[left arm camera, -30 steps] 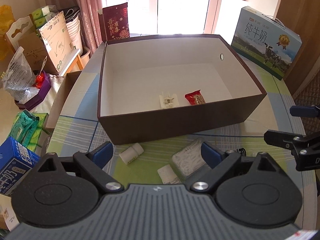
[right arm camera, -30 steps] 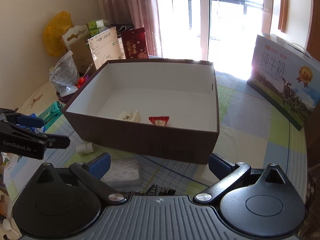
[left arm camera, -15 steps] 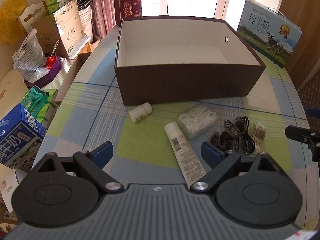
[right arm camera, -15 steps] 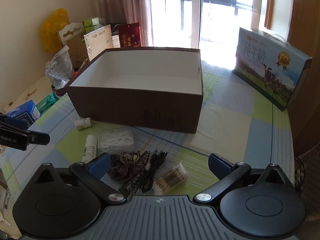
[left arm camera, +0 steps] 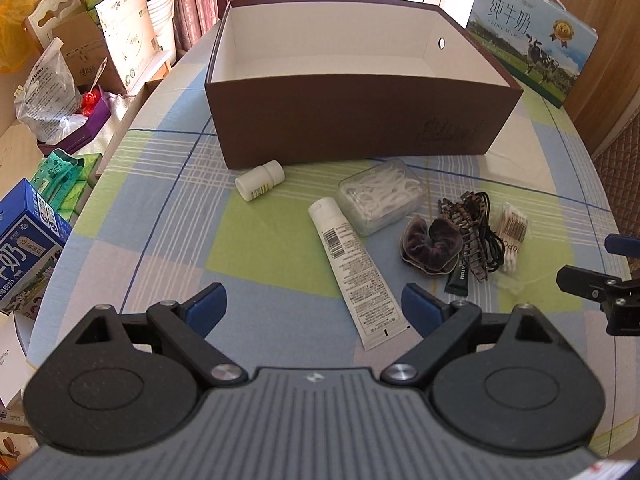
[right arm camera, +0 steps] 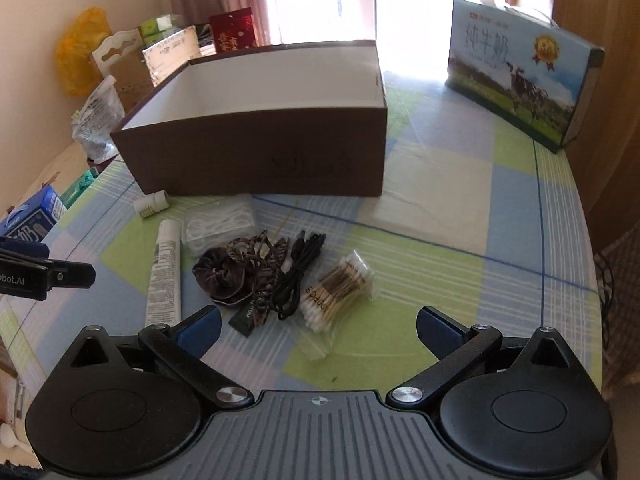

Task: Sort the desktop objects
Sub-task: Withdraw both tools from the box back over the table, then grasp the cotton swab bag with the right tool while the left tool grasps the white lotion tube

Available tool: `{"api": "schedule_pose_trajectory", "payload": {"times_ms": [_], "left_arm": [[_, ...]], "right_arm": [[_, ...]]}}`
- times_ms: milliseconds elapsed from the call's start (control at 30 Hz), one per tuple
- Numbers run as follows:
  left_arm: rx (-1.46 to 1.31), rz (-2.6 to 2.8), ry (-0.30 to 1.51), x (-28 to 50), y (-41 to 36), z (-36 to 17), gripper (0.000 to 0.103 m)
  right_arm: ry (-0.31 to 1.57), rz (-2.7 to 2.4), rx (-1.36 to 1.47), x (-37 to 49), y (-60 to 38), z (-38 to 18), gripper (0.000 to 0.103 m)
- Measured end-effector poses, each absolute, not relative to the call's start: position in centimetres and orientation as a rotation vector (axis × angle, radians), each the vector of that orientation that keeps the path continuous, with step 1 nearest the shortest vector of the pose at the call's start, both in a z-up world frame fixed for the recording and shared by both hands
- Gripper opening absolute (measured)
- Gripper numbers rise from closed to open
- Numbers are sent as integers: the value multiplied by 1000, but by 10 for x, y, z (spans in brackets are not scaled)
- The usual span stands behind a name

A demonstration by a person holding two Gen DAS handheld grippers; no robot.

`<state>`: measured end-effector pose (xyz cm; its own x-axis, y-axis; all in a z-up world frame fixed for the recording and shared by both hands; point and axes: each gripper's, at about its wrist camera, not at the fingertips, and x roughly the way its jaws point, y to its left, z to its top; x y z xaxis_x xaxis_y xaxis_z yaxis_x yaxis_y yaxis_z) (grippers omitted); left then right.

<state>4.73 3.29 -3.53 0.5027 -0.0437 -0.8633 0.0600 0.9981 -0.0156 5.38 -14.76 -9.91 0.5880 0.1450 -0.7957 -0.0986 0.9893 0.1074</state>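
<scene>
A brown open box point(left arm camera: 360, 120) point(right arm camera: 256, 160) stands on the checked tablecloth. In front of it lie a small white bottle point(left arm camera: 259, 180) point(right arm camera: 152, 204), a white tube point(left arm camera: 354, 272) point(right arm camera: 164, 272), a clear case of floss picks point(left arm camera: 380, 196) point(right arm camera: 220, 224), a dark velvet scrunchie point(left arm camera: 432, 244) point(right arm camera: 222, 274), a hair claw point(left arm camera: 466, 236), a black cable point(right arm camera: 298, 276), a dark sachet point(left arm camera: 458, 278) and a pack of cotton swabs point(left arm camera: 512, 232) point(right arm camera: 334, 288). My left gripper point(left arm camera: 314, 306) is open above the tube's lower end. My right gripper point(right arm camera: 318, 326) is open just short of the swabs.
A blue milk carton box point(left arm camera: 532, 36) point(right arm camera: 520, 68) stands at the table's far right. Left of the table are cartons, bags and a blue box point(left arm camera: 24, 248). The table edge curves close on the right point(right arm camera: 592, 240).
Both grippers have drawn back from the box and sunk toward the table. The box's inside has dropped out of sight and the loose items in front of it have come into view.
</scene>
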Motion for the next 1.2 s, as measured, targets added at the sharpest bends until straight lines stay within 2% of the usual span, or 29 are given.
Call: {"api": "schedule_pose_trajectory", "payload": {"times_ms": [400, 533, 733, 967, 1200], "left_arm": [[53, -64, 1076, 69, 27, -65, 92], [50, -74, 1087, 80, 24, -76, 91], [36, -99, 1104, 99, 18, -92, 79], [39, -132, 1122, 116, 13, -106, 63], [47, -141, 1129, 129, 11, -113, 62]], "right_arm": [[1034, 8, 145, 70, -164, -131, 100], [1045, -3, 161, 75, -165, -139, 90], [1034, -23, 232, 82, -173, -145, 72], [989, -64, 316, 94, -177, -142, 57], [1010, -67, 388, 111, -173, -158, 47]]}}
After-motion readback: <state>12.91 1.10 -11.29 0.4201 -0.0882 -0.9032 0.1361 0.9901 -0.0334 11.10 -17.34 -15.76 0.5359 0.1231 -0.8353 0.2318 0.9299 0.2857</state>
